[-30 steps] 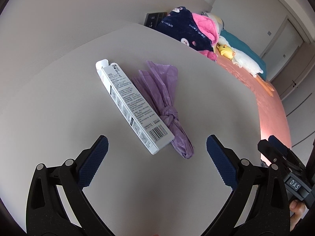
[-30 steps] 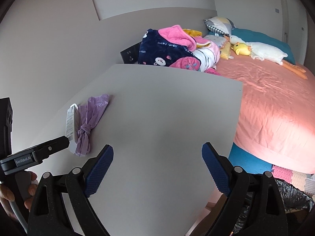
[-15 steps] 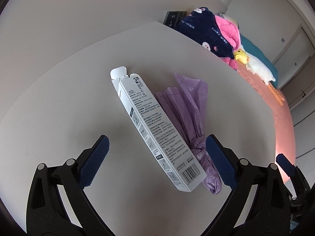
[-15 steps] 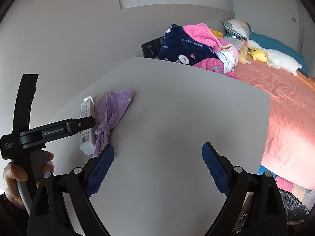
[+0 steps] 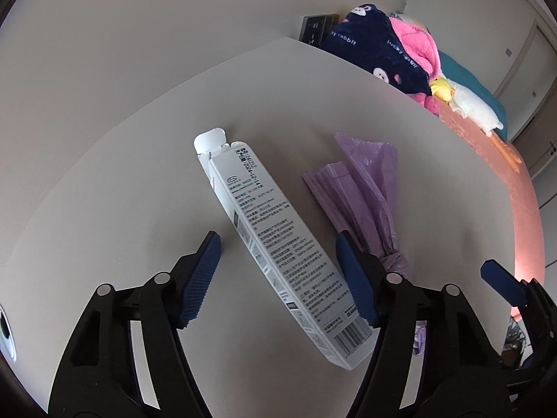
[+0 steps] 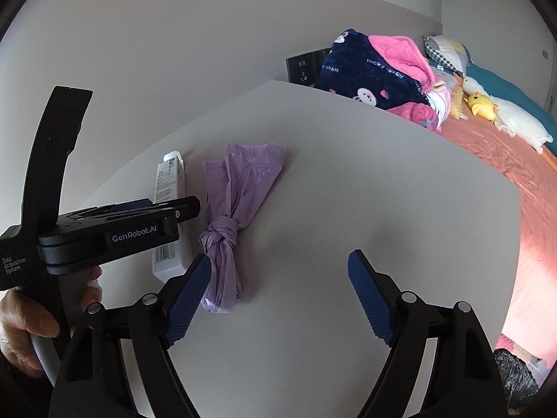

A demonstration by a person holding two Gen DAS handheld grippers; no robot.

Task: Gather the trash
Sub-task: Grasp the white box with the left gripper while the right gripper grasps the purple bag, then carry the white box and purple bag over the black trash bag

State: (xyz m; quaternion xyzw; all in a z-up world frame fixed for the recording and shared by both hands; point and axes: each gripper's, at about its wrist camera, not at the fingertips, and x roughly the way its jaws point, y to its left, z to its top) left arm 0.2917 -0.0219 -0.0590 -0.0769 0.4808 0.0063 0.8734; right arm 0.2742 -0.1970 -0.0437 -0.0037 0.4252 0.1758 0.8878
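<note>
Grey table (image 6: 348, 181) (bed (image 6: 515, 160) beyond); left claw (image 5: 278, 271) spread around box (image 5: 278, 240), right claw (image 6: 278, 292) spread.

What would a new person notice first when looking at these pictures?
First, the long white carton lying slantwise on the pale table, with the open left tongs astride it. Next to it lies a knotted purple plastic bag, near the open right tongs. Behind the table, a navy and pink blanket is heaped on the bed.
</note>
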